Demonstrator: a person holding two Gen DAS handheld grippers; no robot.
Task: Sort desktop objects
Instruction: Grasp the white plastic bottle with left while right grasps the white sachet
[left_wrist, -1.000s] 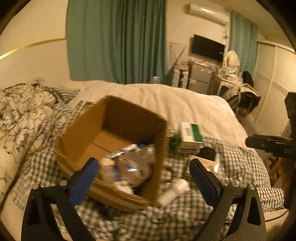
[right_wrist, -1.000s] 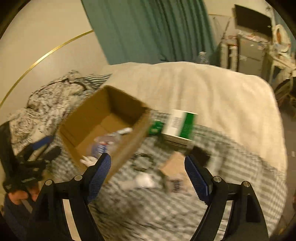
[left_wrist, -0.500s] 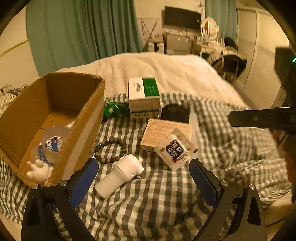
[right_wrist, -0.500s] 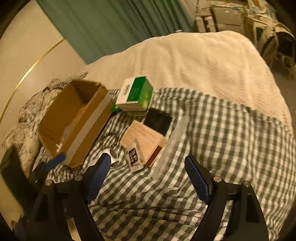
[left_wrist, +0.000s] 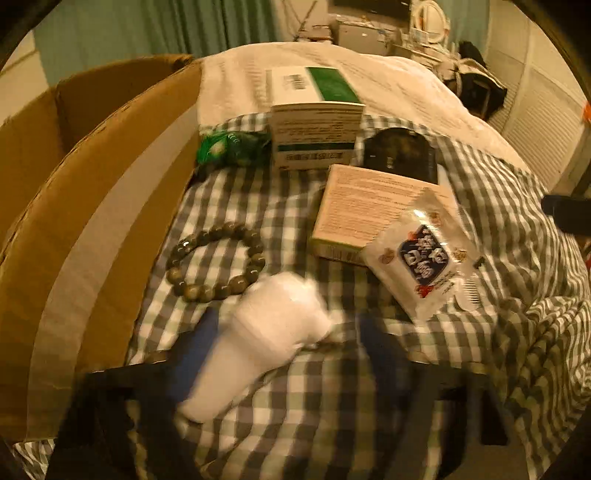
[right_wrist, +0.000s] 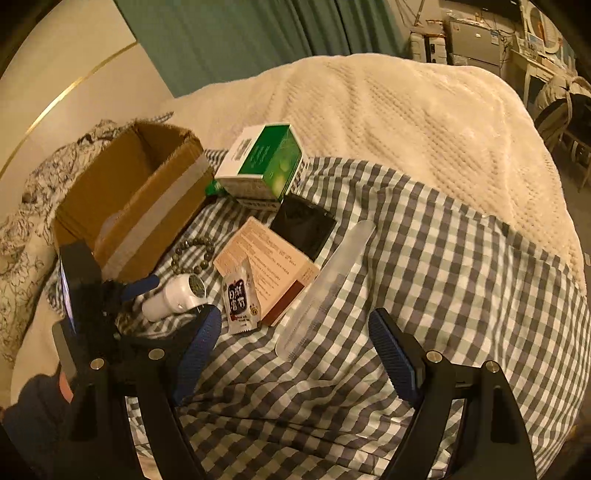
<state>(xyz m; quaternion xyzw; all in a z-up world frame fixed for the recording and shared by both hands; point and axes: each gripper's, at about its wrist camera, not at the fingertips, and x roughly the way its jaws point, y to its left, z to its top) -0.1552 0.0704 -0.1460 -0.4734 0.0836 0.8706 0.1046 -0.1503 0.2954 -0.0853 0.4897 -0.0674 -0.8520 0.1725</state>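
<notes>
Left wrist view: left hand-held gripper blurred, low over the checked cloth on the bed. Jaws have just been closing; white bottle lies on its side between the blue pads; contact with it cannot be told. Bead bracelet just beyond the bottle, beside the cardboard box. Tan carton with snack packet leaning on it; green-white carton further back.

Right wrist view: right hand-held gripper spread wide, nothing between the pads, above the cloth near a clear tube. The left hand-held gripper's fingers flank the bottle at left.
</notes>
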